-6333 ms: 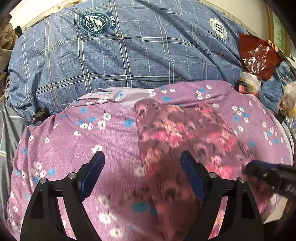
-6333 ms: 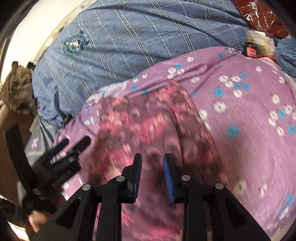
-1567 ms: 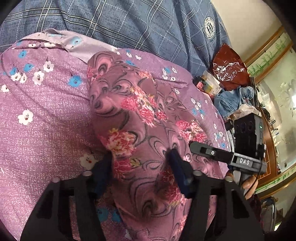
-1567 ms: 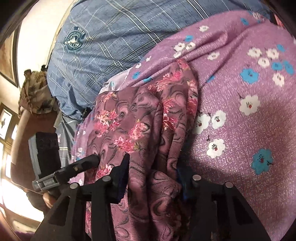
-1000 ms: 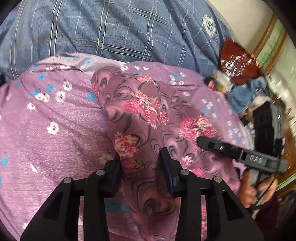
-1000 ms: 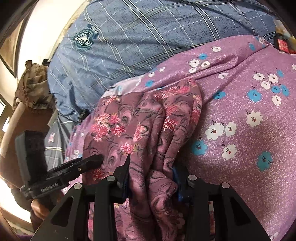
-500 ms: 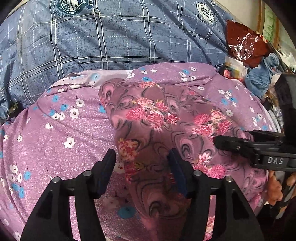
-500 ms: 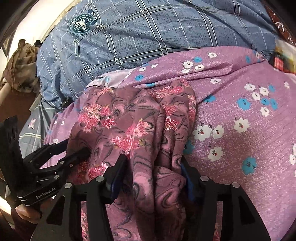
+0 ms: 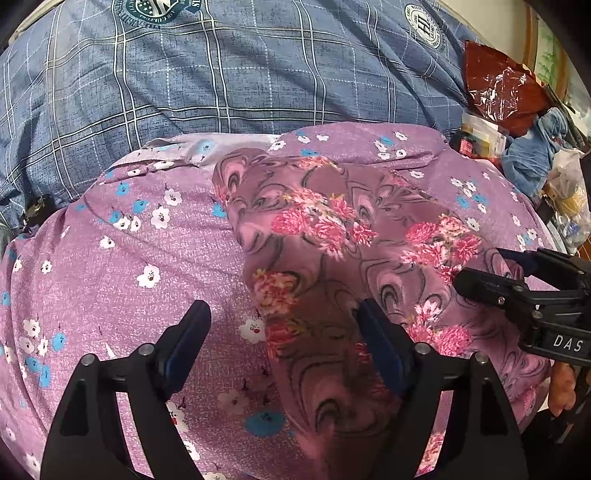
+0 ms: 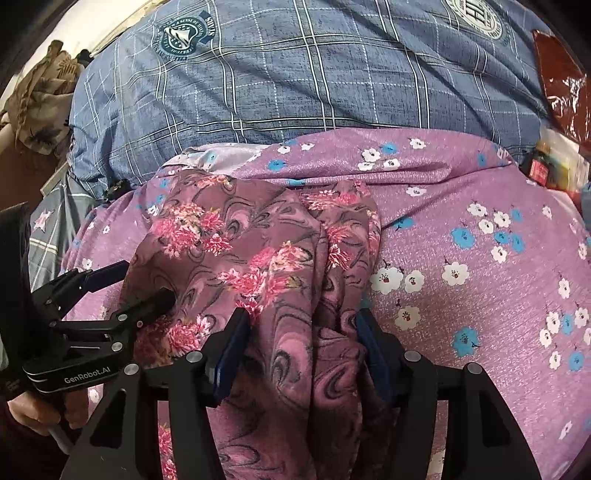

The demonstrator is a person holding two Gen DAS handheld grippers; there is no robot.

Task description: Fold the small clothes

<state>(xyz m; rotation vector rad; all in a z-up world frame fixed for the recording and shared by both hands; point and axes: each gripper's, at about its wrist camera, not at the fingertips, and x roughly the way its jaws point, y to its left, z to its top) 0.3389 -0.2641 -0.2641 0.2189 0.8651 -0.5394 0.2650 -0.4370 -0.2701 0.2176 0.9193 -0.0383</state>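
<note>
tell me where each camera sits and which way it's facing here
Left wrist: rides the left gripper, looking forward and down at the dark floral garment on the purple flowered cloth; its open fingers and the right gripper show.
Right wrist: rides the right gripper, facing the same garment bunched between its fingers; the left gripper and a hand show.
Shared: the garment, the purple cloth, the blue plaid bedding.

bedding: blue plaid quilt (image 9: 229,74) (crested) | clutter: red bag (image 9: 498,92)

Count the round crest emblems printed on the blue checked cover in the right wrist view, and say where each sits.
2. One teal crest sits at the blue checked cover's upper left; a paler one is at the upper right, cut by the frame edge. More may lie out of view.
</note>
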